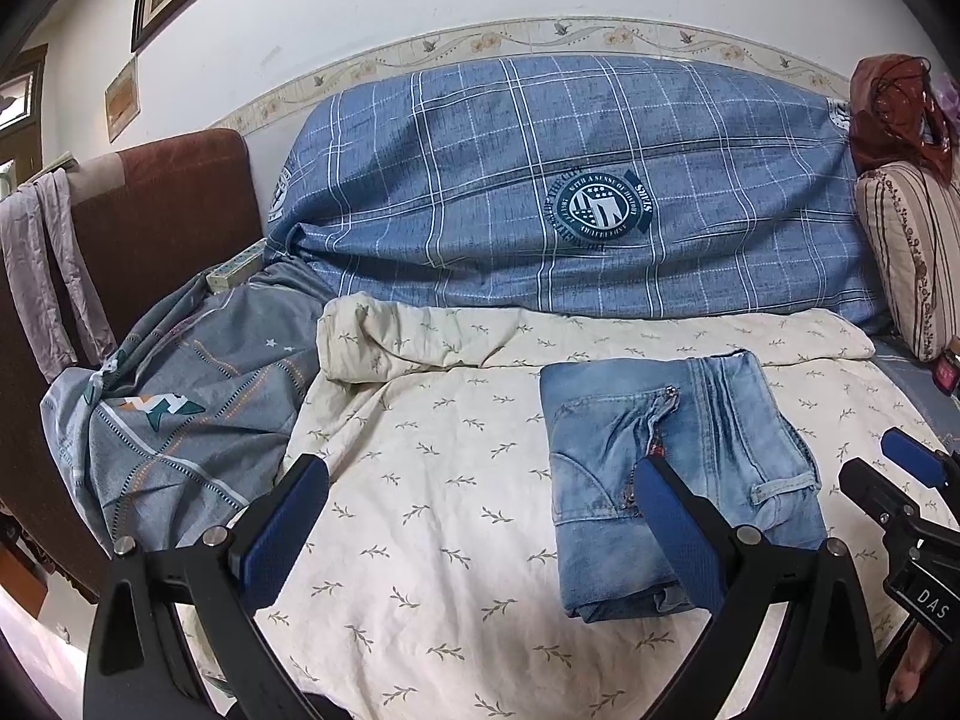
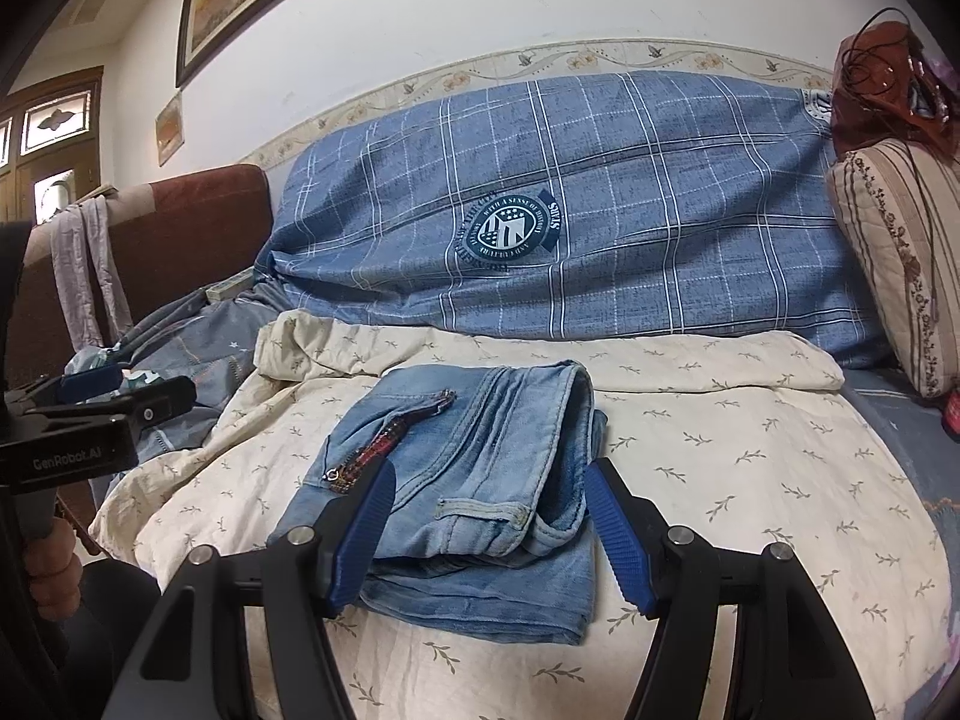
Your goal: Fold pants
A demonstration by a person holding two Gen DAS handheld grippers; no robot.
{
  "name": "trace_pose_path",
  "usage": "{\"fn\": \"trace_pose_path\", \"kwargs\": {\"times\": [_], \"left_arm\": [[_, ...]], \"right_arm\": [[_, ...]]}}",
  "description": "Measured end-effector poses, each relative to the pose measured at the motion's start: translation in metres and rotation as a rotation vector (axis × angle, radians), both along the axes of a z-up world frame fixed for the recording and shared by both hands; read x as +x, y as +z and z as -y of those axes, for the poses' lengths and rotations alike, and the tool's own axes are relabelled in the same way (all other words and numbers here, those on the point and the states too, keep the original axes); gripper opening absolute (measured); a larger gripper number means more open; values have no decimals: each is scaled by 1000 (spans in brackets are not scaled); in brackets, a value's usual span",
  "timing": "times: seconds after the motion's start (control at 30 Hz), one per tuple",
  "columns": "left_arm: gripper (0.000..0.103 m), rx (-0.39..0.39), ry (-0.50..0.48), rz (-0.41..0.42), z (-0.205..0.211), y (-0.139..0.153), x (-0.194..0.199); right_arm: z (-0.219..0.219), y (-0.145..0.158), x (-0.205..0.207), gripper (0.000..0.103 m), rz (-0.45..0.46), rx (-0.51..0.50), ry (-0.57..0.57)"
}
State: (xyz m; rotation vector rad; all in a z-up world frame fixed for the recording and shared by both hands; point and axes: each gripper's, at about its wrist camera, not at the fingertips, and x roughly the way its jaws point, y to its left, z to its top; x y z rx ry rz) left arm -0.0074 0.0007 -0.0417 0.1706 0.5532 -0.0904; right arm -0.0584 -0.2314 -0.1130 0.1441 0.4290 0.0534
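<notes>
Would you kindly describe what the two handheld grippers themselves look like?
Both are black plastic frames with silver rivets and ribbed blue pads on the jaws. The left gripper carries "GenRobot.AI" in pale lettering on its body, seen from the right wrist. The right gripper shows a small white "DAS" label, seen from the left wrist.

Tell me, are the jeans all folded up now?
Pretty much! The jeans lie in a small folded bundle on the cream sheet. Neither the left gripper nor the right gripper holds anything; both are open. At most, a little tidying of the edges looks left.
</notes>
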Motion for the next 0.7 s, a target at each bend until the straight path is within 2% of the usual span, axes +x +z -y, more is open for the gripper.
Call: {"fn": "trace_pose_path", "kwargs": {"times": [0.7], "left_arm": [[101, 1, -11, -11, 0, -3, 1]], "right_arm": [[-2, -2, 2, 69, -8, -8, 0]]}}
